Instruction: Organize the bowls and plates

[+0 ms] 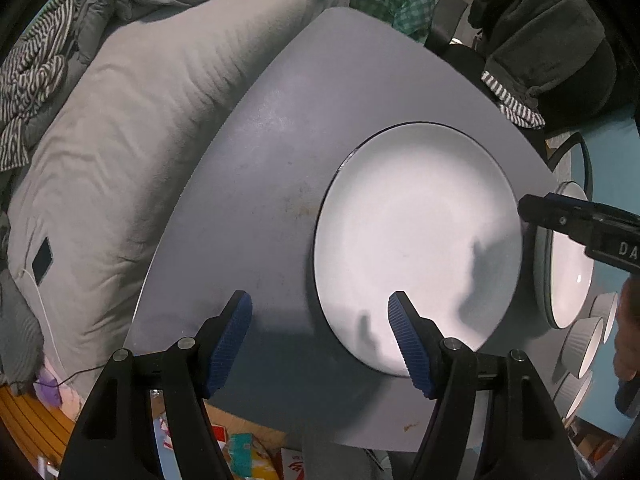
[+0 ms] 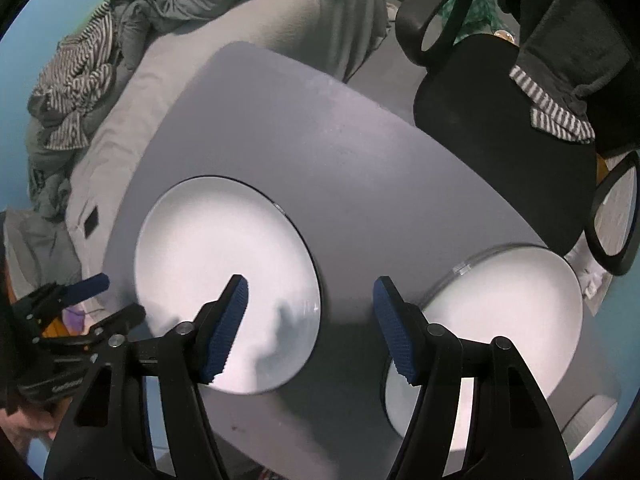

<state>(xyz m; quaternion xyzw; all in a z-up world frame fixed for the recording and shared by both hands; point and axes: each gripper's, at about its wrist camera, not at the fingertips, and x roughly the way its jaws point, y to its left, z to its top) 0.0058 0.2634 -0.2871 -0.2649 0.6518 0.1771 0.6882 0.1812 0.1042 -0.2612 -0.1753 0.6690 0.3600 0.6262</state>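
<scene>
Left wrist view. The left gripper (image 1: 320,312), black-armed with ribbed blue pads, stands wide open and grips nothing. Its right pad hangs over the near rim of a round white plate with a dark edge (image 1: 416,240); its left pad hangs over the bare grey table top (image 1: 256,168). The plate lies flat on the right half of the table. Just beyond the plate's right rim sits a second white plate with a grey-green outer wall (image 1: 570,264), partly cut off by the frame. Below it, near the right edge, stands a row of ribbed white bowls (image 1: 584,346), tilted in the fisheye view; whether they touch one another cannot be told. The right gripper (image 1: 580,224) enters from the right edge above the second plate; only one black jaw shows here. A grey quilted duvet (image 1: 120,152) fills the left side, with a black-and-white striped cloth (image 1: 28,80) at its upper left.

Right wrist view. The right gripper (image 2: 310,316) is wide open and holds nothing. Its left pad hangs over the first white plate (image 2: 224,248); its right pad hangs over the near rim of the second white plate (image 2: 504,304). The two plates lie apart on the table (image 2: 340,152), with bare grey surface between them. The left gripper (image 2: 92,300) shows at the lower left edge, jaws parted, beside the first plate. A black chair seat (image 2: 492,120) stands past the table's far right edge, with a dark grey blanket (image 2: 568,32) draped on it.
</scene>
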